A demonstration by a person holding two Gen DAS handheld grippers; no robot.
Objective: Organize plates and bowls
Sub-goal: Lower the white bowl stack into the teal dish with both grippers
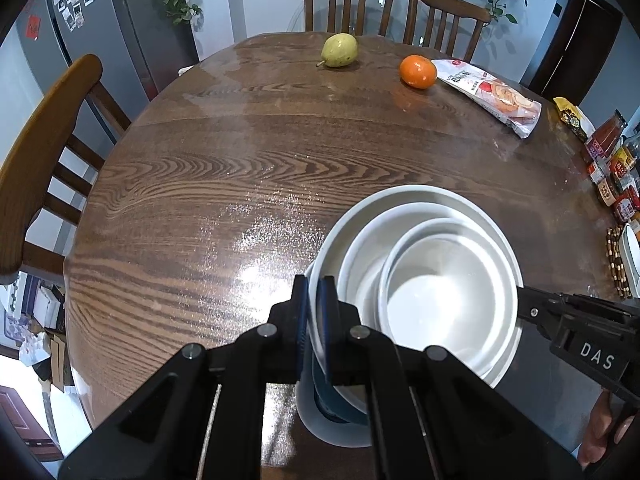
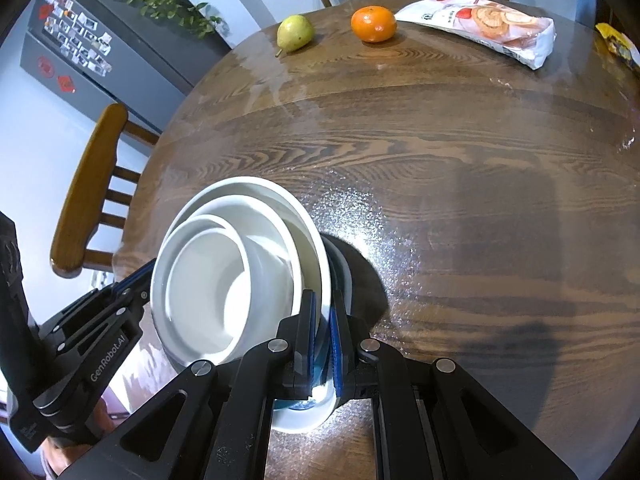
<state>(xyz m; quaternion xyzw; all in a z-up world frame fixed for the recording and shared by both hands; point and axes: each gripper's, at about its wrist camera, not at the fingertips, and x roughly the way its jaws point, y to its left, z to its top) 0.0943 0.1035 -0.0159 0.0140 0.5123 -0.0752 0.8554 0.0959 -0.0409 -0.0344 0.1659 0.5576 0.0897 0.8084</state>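
Three nested white ceramic bowls (image 1: 432,280), on a white plate (image 2: 304,416) over the round wooden table (image 1: 224,184), are pinched at opposite rims by left gripper (image 1: 317,320) and right gripper (image 2: 324,336), fingers nearly closed. Carrying step judged underway; level, synchronised movement is needed next.

The bowls (image 1: 440,280) are white on a brown bench (image 1: 200,184) with wavy wood lines. Past the bowls sit a yellow-green pear (image 1: 339,50) and an orange (image 1: 417,71).

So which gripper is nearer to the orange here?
Right, though only slightly. Both grippers clamp opposite rims of the stacked bowls at the table's near edge; the right gripper holds the side toward the orange, the left gripper the far side.
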